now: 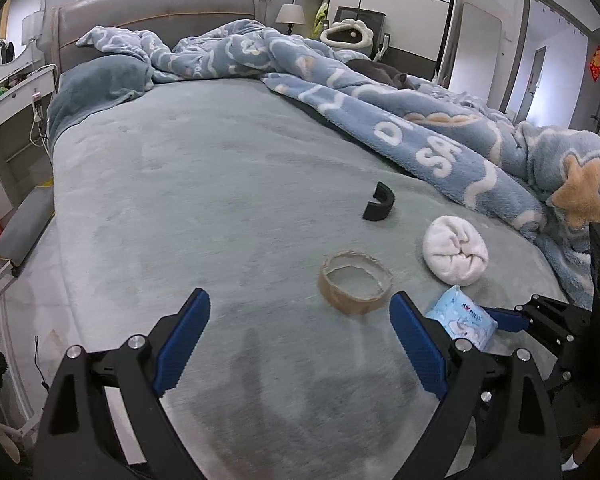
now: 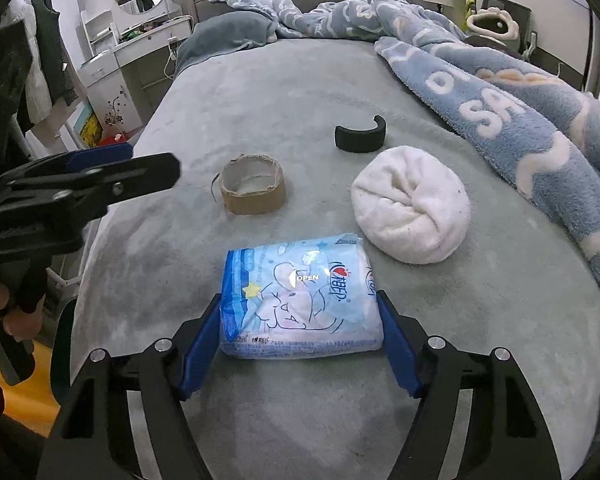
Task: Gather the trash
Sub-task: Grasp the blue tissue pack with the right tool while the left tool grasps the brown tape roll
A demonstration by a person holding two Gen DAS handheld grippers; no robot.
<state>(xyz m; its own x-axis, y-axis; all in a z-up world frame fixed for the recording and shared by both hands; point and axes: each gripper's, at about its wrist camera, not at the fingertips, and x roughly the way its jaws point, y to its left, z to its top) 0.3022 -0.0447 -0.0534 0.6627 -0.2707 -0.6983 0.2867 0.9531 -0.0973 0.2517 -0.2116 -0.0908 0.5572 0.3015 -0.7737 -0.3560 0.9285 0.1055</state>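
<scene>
A blue-and-white tissue pack (image 2: 300, 300) lies on the grey bed sheet (image 2: 284, 96); it also shows in the left wrist view (image 1: 462, 318). My right gripper (image 2: 300, 308) is open with its blue fingers at both sides of the pack. An empty brown tape roll core (image 2: 253, 189) lies beyond it, also in the left wrist view (image 1: 355, 282). A black curved plastic piece (image 2: 360, 137) and a rolled white towel (image 2: 411, 210) lie further back. My left gripper (image 1: 300, 312) is open and empty above the sheet, left of the tape core.
A rumpled blue fleece blanket (image 1: 440, 140) covers the bed's right side, with a grey cat (image 1: 384, 73) lying on it. A pillow (image 1: 100, 84) and headboard (image 1: 156, 12) are at the far end. A white dressing table (image 2: 140, 52) stands left of the bed.
</scene>
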